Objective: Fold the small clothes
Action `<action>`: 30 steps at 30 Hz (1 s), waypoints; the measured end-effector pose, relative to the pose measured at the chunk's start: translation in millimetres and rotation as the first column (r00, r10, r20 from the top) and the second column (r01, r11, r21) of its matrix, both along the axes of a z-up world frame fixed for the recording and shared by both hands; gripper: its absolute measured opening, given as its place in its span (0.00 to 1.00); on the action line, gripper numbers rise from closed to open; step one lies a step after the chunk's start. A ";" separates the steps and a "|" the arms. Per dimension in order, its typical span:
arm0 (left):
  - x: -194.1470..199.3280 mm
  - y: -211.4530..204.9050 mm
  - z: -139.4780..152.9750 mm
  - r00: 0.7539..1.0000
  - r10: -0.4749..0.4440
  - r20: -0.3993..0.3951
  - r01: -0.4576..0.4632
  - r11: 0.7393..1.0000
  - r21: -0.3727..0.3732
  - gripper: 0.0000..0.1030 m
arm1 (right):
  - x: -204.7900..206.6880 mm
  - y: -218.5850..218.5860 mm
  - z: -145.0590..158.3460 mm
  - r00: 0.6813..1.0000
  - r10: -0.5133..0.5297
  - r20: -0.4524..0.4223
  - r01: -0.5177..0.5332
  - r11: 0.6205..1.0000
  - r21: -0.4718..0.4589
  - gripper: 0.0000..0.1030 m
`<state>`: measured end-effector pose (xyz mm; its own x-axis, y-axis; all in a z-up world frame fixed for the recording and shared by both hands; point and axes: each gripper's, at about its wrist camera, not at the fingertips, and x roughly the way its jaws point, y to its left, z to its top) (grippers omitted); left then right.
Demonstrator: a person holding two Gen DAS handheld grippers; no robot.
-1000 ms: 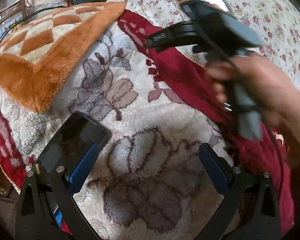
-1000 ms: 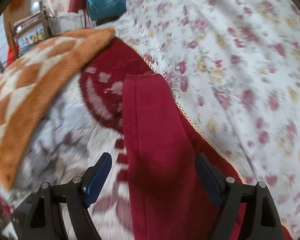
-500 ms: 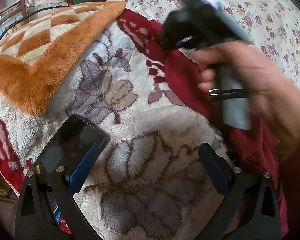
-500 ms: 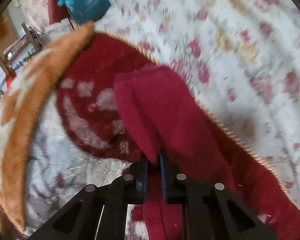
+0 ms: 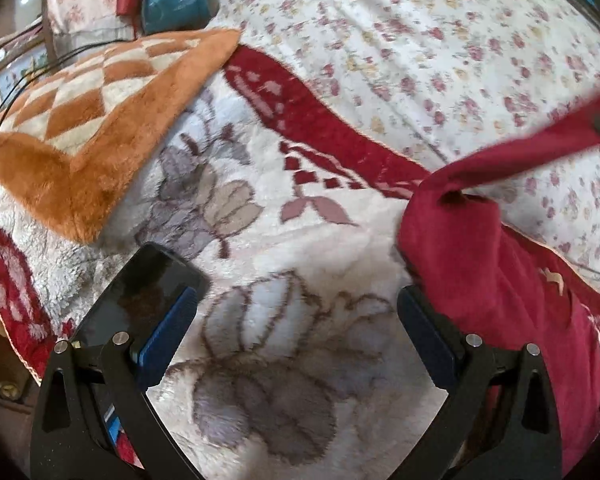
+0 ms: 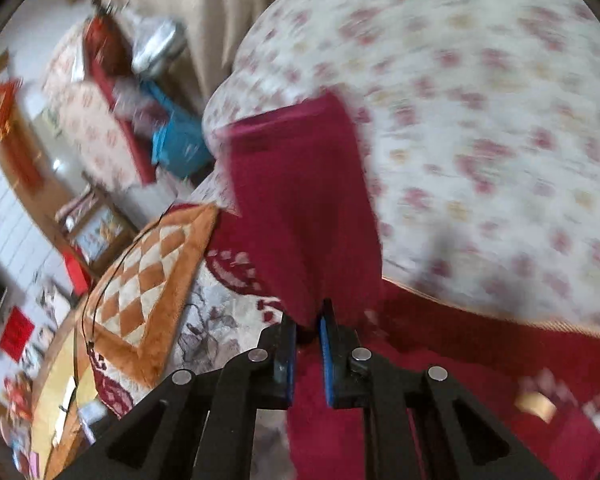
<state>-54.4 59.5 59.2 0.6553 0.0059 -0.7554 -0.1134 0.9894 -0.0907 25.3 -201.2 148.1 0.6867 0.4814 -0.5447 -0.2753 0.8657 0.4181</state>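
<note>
Right gripper pinching red garment edge, plush blanket bare beside

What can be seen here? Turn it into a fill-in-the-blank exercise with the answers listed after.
1. The right hand-held gripper is shut on a ____ garment.
2. The left hand-held gripper is ____, with nothing between its pads.
3. The checkered cushion is cream and ____.
4. A dark ____ lies on the blanket.

Answers: red; open; orange; phone

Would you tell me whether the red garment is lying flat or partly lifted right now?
Partly lifted. The right gripper is shut on a bunch of the red garment, and in the left wrist view one end stretches up off the blanket.
</note>
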 end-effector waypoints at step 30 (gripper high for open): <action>-13.6 -51.3 -1.2 0.988 -0.154 0.008 0.153 0.986 0.059 0.98 | -139.3 -156.1 -120.6 0.941 -0.239 -0.237 0.230 0.971 -0.065 0.09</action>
